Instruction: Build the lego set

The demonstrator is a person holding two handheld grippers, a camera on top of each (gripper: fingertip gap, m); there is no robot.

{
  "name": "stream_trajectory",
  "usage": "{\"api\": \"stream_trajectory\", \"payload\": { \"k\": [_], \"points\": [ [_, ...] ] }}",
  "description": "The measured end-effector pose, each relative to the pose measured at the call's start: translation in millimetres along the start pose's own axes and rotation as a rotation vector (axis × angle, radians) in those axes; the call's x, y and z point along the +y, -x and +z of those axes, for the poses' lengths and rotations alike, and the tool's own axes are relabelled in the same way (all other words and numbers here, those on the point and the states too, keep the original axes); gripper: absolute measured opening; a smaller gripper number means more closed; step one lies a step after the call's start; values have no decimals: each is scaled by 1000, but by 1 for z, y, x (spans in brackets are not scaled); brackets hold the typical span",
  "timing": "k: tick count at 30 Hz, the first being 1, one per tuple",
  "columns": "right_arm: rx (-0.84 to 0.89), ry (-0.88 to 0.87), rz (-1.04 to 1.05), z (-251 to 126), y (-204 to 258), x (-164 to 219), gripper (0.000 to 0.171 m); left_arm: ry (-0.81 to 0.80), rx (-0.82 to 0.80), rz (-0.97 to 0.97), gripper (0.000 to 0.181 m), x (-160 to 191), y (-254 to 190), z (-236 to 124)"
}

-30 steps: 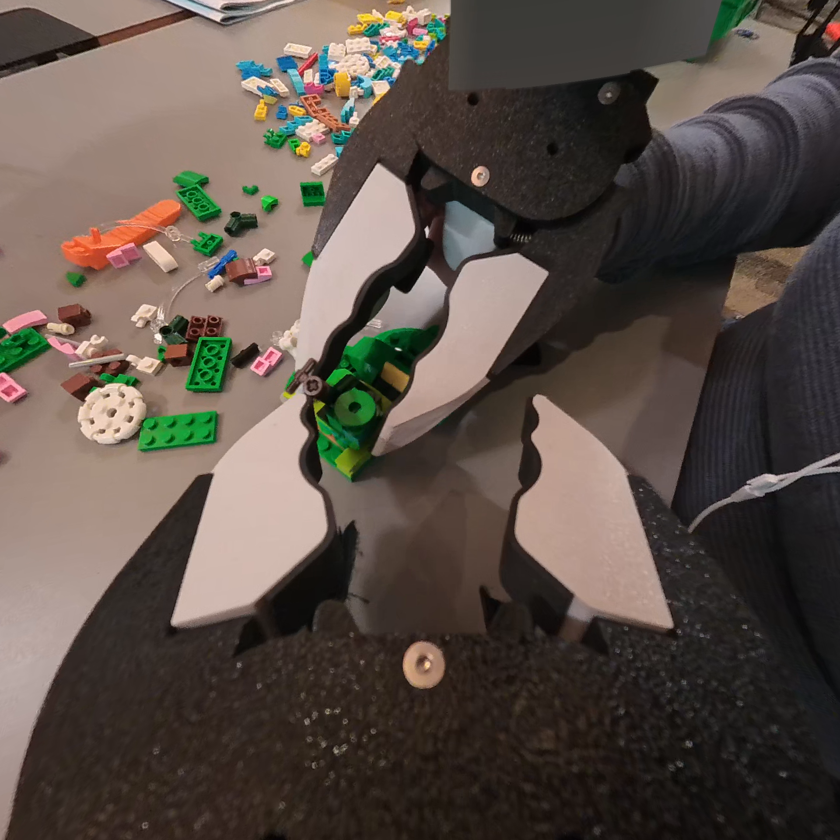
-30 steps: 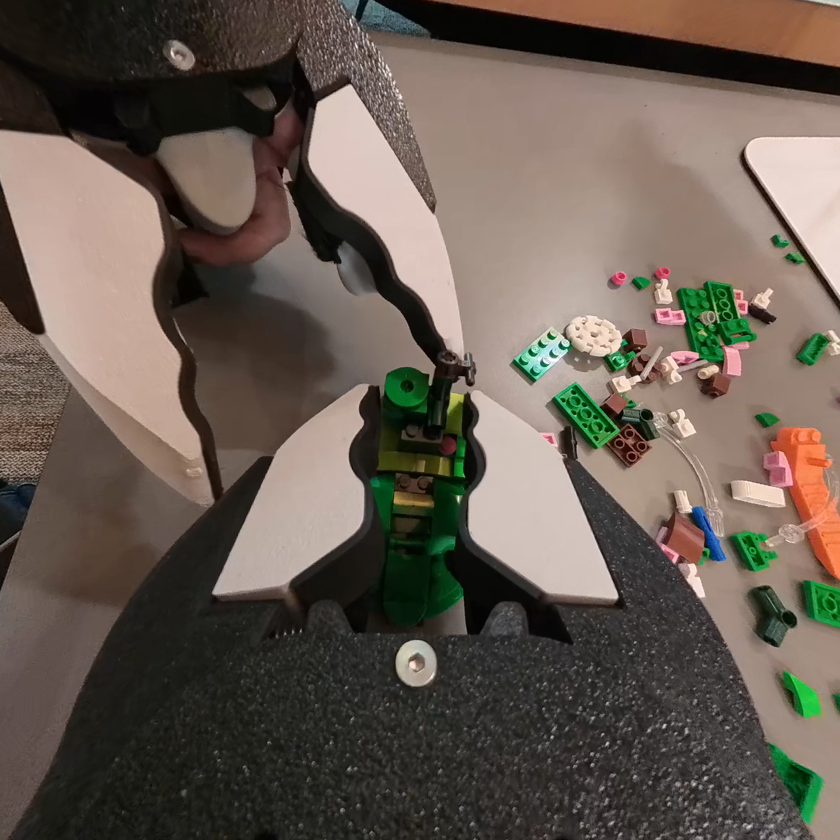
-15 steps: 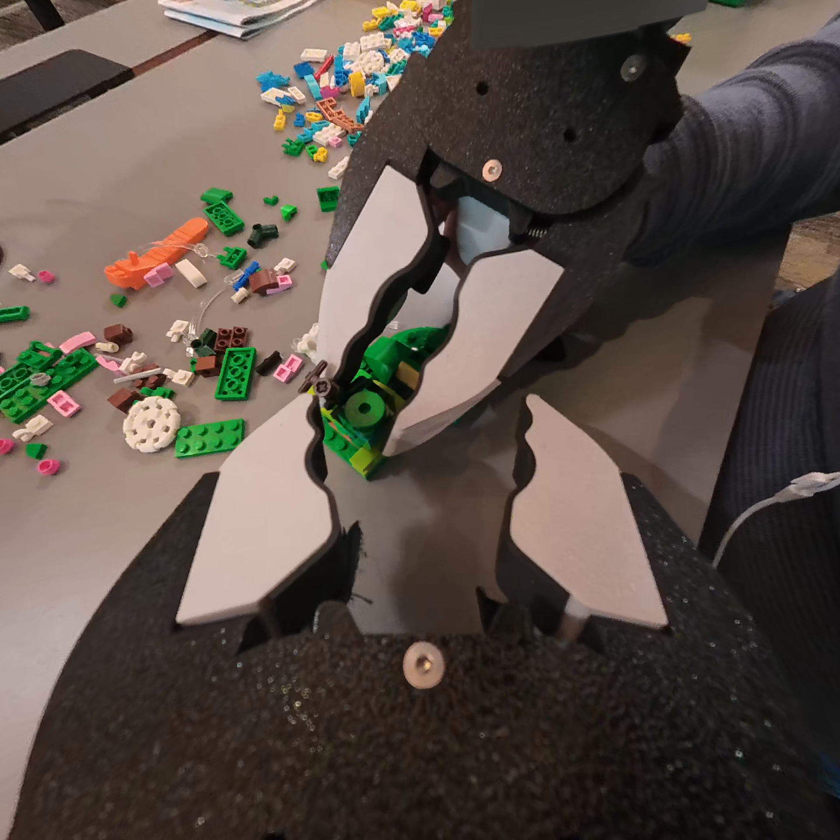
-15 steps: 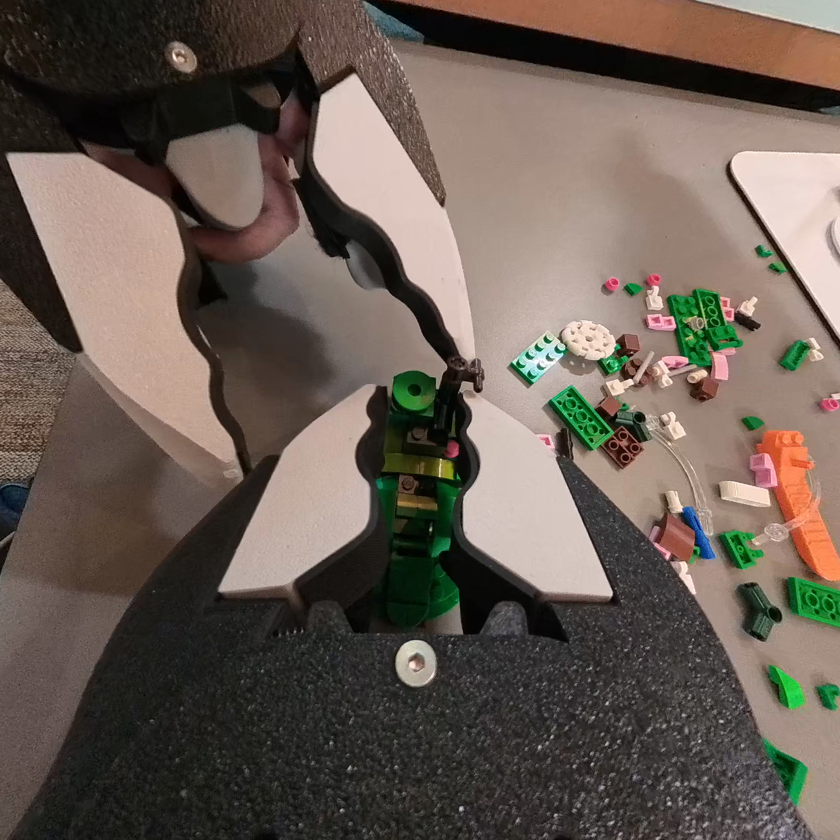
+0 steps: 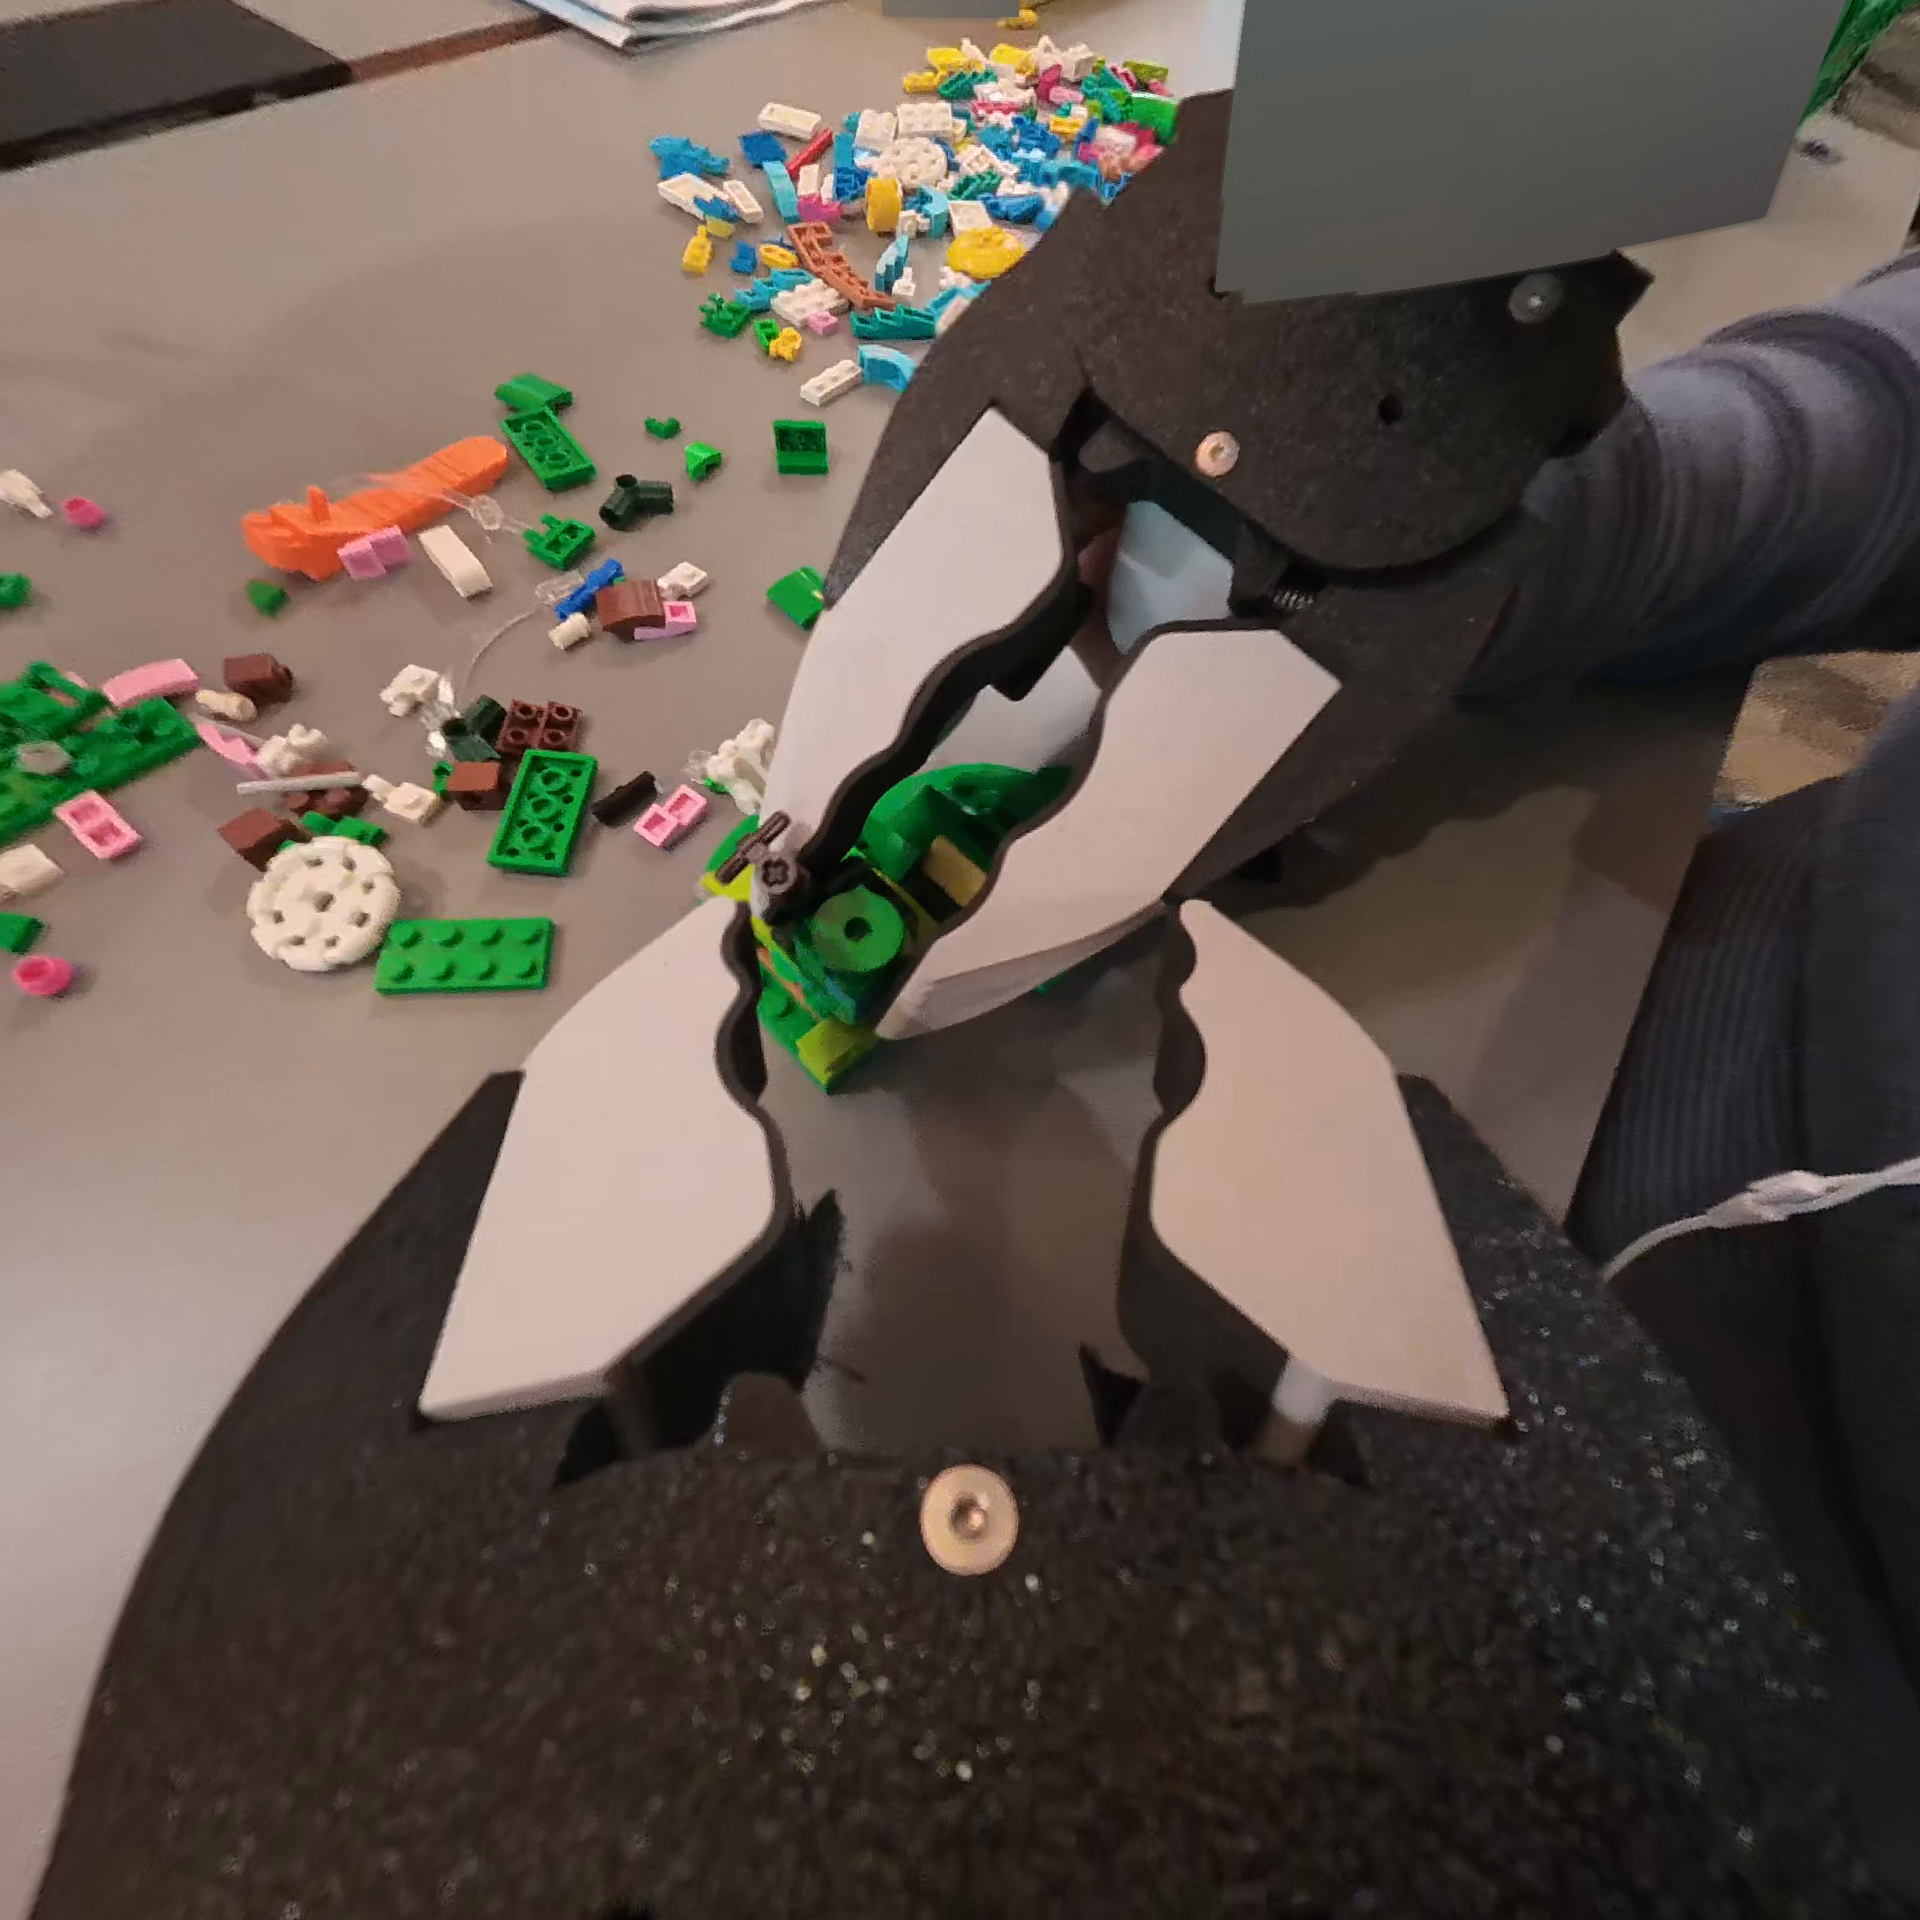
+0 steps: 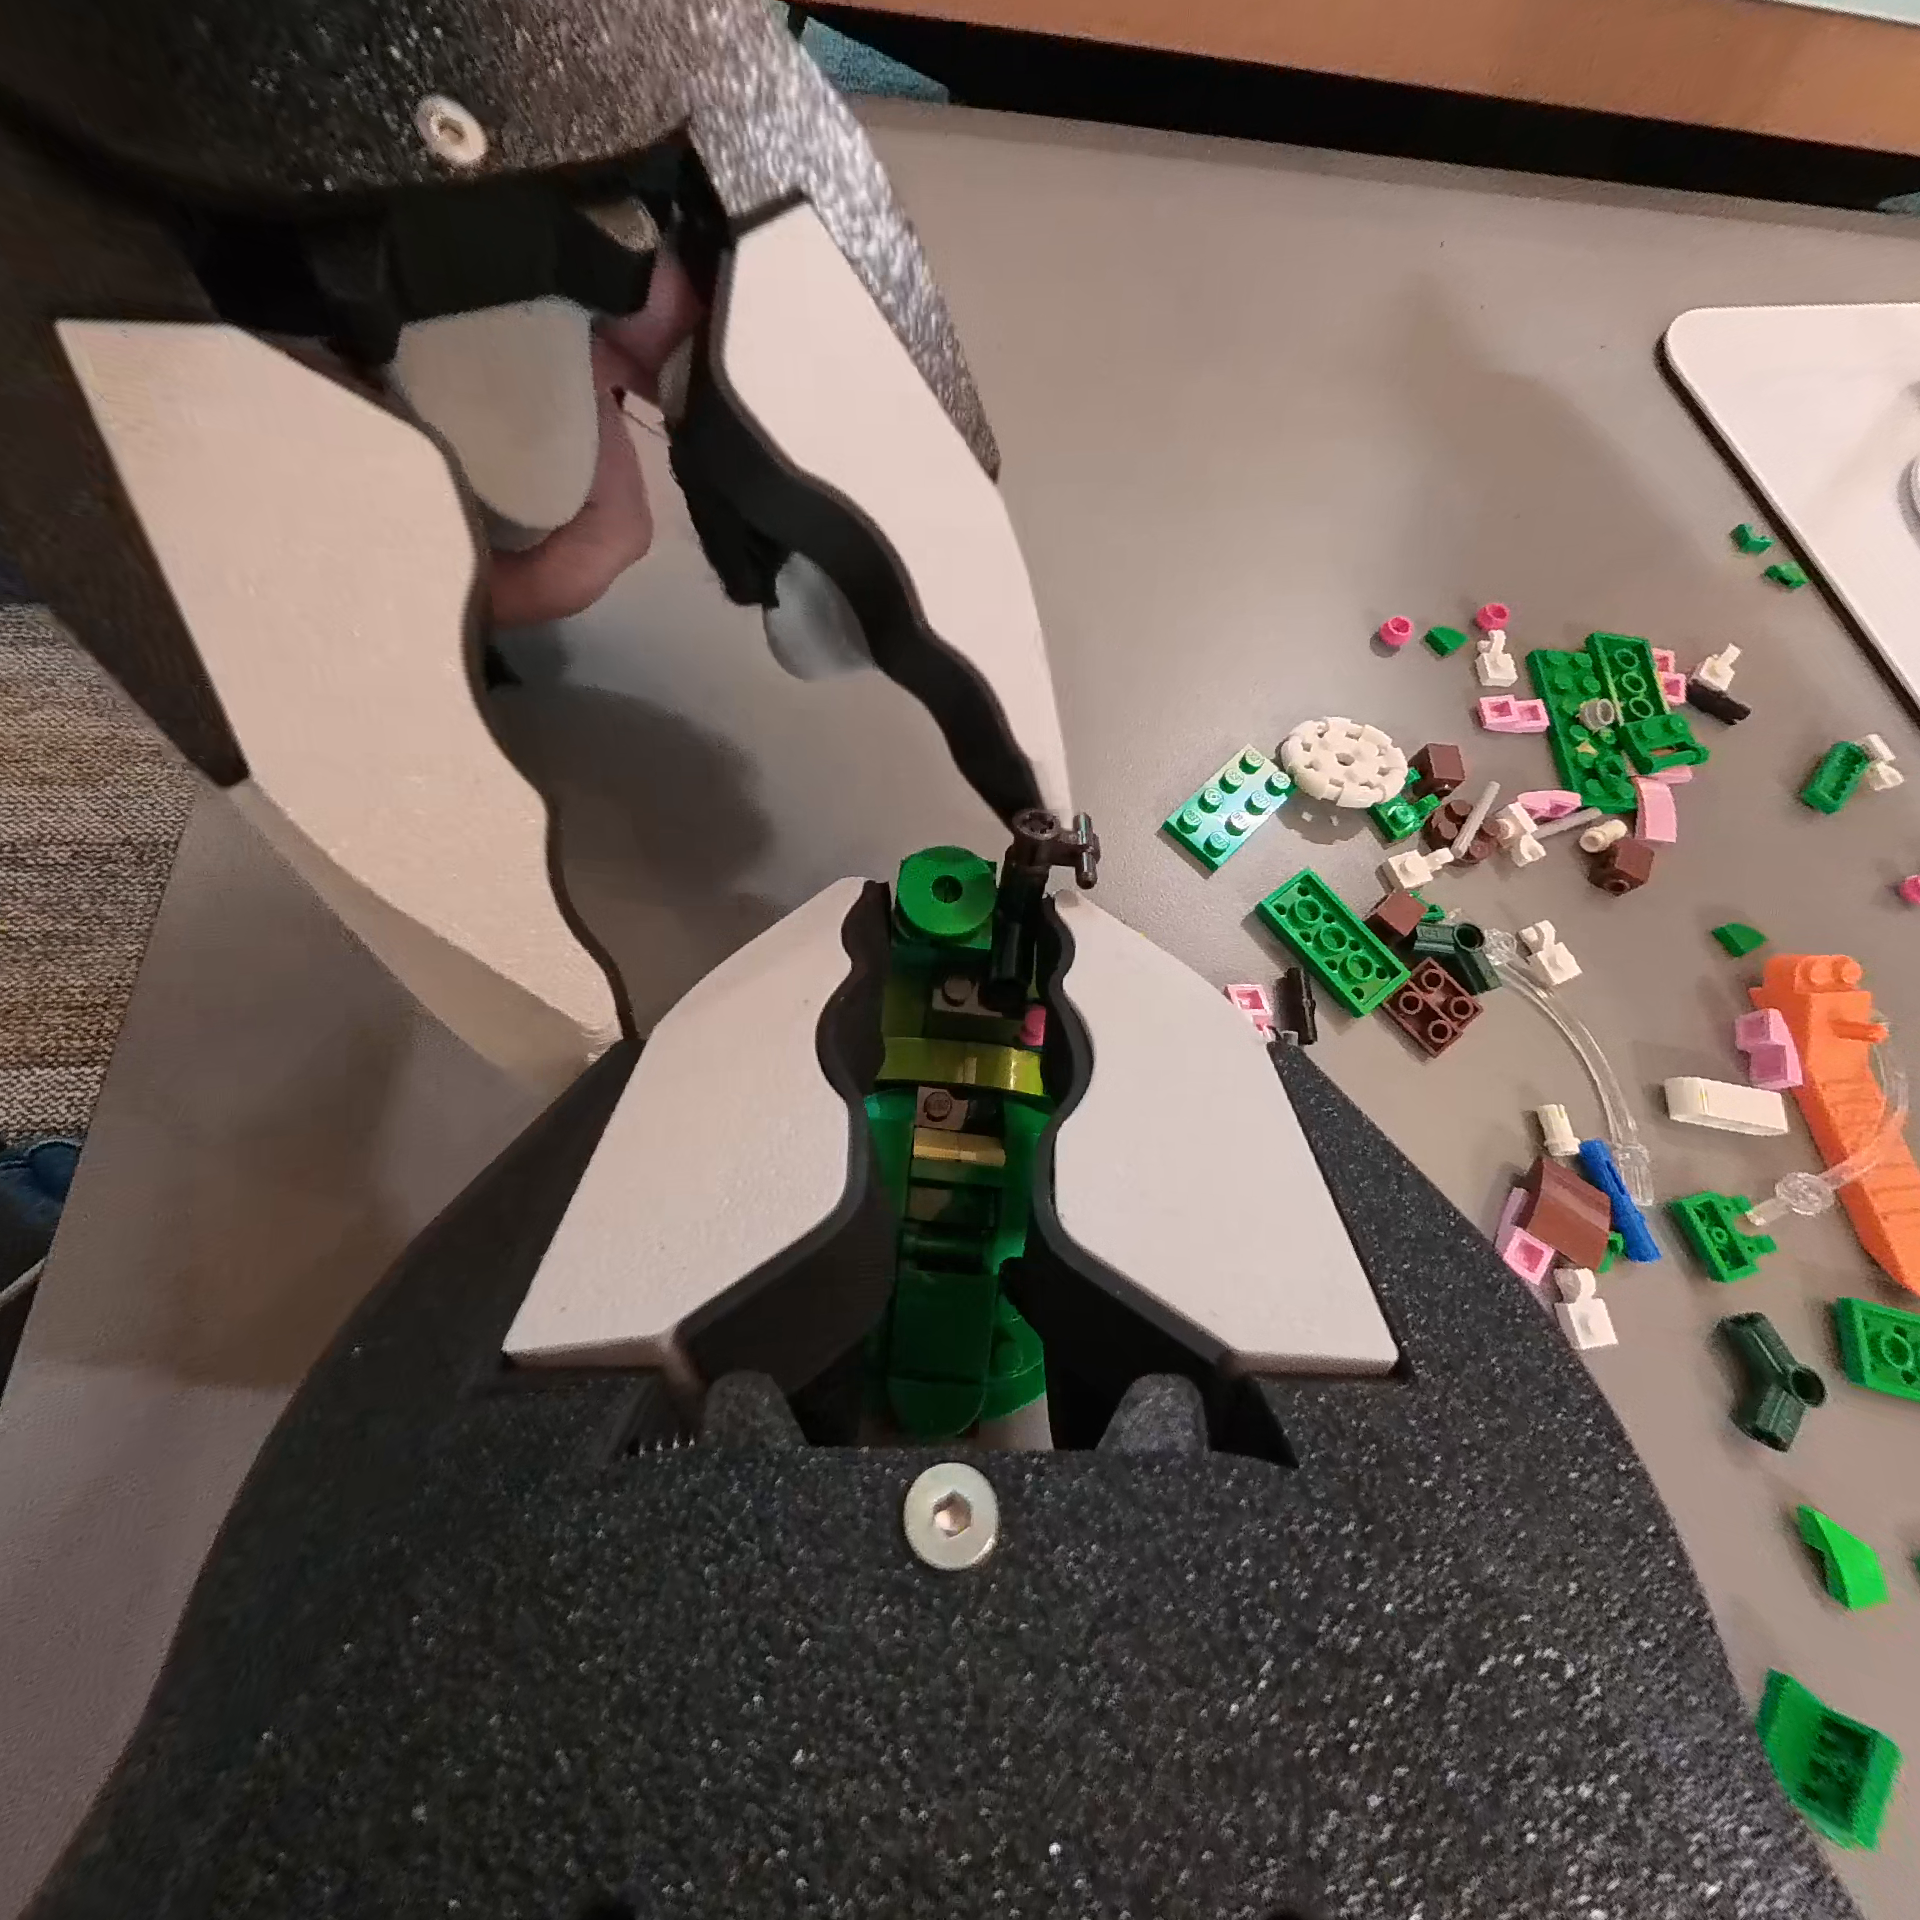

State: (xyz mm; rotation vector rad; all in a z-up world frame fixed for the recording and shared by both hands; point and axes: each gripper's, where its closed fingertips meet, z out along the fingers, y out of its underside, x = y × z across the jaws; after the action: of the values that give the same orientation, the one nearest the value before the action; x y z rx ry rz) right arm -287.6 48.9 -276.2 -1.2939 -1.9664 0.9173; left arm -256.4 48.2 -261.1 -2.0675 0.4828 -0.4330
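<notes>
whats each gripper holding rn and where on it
Right gripper clamps the green lego build by its two long sides. Left gripper is open, holding nothing.

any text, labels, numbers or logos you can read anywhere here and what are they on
None can be read.
Booklet at the top of the left wrist view: print blurred and cut off.
Studs on the loose bricks and on the green build in the right tongs: too small to tell.
White board: no marks show.
</notes>
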Motion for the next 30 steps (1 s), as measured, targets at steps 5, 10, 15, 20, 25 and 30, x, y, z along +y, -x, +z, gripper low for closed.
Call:
{"api": "stream_trajectory", "payload": {
  "k": [5,10,15,20,25,30],
  "points": [
    [-8,-2,-7,0,0,0,27,-42,78,-111,67,-1,-4,-3],
    [-20,-11,-8,-1,0,0,26,-226,98,-247,40,-21,10,-25],
    [-24,-16,-9,-1,1,0,26,-194,19,-320,18,-20,27,-26],
    [-24,-19,-15,-1,1,0,26,-137,-10,-344,11,-16,29,-18],
    [-27,-19,-20,-1,2,0,26,-115,-27,-363,0,-15,32,-13],
    [-31,-16,-18,0,2,-1,26,-120,32,-392,0,-20,26,-9]
  ]
}}
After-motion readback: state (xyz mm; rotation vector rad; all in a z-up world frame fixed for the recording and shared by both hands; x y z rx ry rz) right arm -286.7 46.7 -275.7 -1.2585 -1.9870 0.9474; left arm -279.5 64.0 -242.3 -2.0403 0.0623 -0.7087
